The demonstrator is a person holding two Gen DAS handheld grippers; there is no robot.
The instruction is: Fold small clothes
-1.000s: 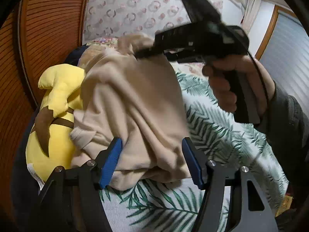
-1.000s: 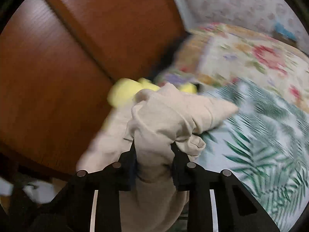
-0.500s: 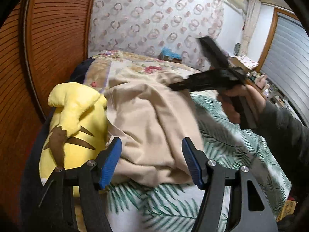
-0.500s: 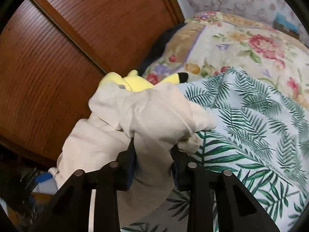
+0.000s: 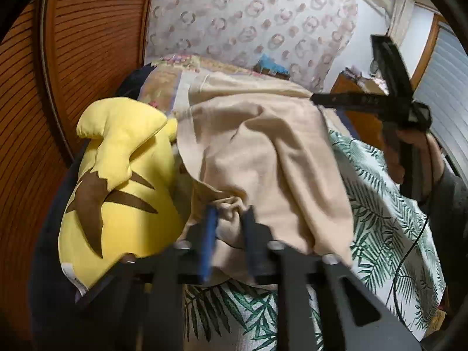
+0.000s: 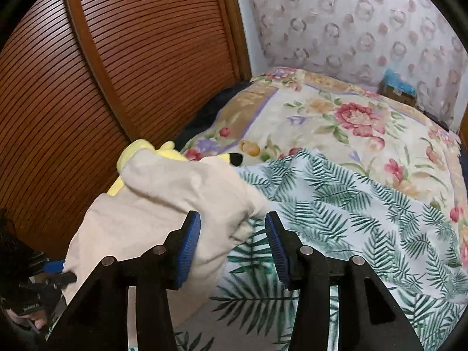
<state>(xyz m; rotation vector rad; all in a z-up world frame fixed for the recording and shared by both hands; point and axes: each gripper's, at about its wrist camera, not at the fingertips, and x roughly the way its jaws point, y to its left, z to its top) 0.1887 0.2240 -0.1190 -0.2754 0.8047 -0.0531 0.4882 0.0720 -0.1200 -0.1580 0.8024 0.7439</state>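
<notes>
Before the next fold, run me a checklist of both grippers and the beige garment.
1. Left gripper gripping cloth: ok, blue pads pinch a bunched edge of the beige garment.
2. Right gripper free of the garment: ok, jaws open, cloth only beside its left pad.
3. Garment lying flat: not ok, heaped and creased, part draped over the yellow Pikachu plush.
4. Room on the palm-leaf bedspread to lay it out: ok, bare area to the right.
5. Which part of the garment the left gripper holds: cannot tell.

There are no words or numbers clear enough to read; tiny print at 8 o'clock is blurry.
</notes>
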